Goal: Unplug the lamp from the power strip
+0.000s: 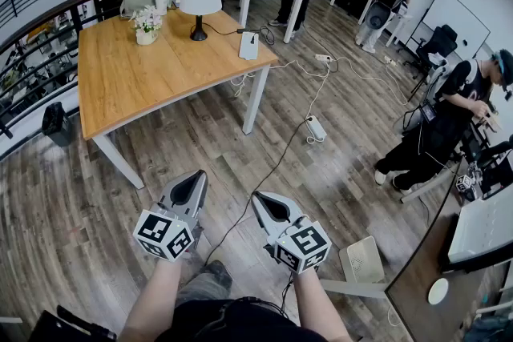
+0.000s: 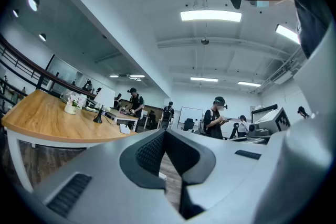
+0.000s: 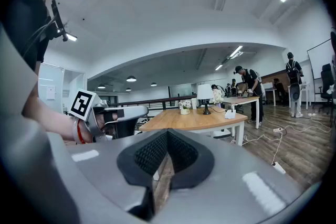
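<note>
The left tongs (image 1: pixel 198 176) and right tongs (image 1: pixel 258 198), grey with ribbed pads, are held closed on nothing, well apart from the white-shaded lamp (image 1: pixel 199 1) and flat white power strip (image 1: pixel 249 46) set on the wooden worktop (image 1: pixel 144 80).

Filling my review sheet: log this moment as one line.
stage: standing away from table | left tool: shut, empty | right tool: shut, empty | lamp: on table, wired to power strip

One tabletop (image 1: pixel 136 84) carries one lamp (image 1: pixel 199 0), one flower pot (image 1: pixel 147 26) and one power strip (image 1: pixel 249 46). Two more on the floor: nearer strip (image 1: pixel 316 128), farther strip (image 1: pixel 323 58).
</note>
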